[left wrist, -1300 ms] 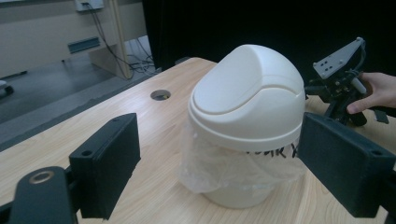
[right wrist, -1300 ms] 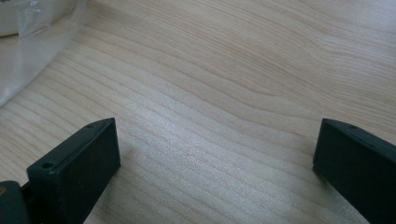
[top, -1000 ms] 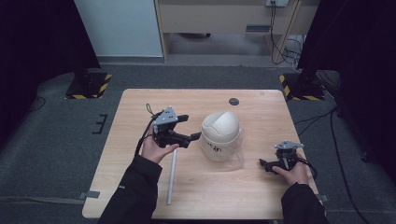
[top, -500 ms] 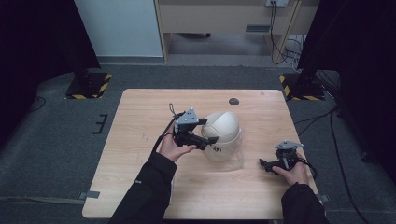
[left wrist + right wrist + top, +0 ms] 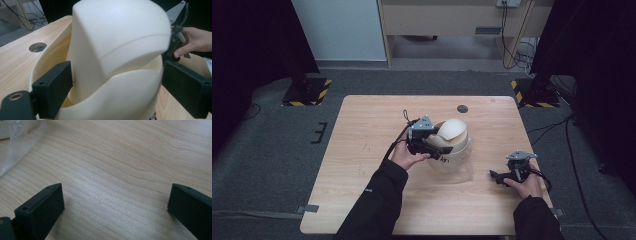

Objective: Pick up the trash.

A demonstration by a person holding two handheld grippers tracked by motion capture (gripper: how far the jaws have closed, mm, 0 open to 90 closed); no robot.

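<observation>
Helmet [image 5: 451, 135] between left gripper [image 5: 432, 145] jaws (wide)

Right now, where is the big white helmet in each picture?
High view: the white helmet sits mid-table, beside the left gripper.
Left gripper view: the helmet looms close between the open jaws.
Right gripper view: just its clear visor, top left.
Shared landmark: the wooden table.

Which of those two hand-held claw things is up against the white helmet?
The left gripper; its open fingers straddle the helmet. The right gripper sits apart over bare table.
</observation>
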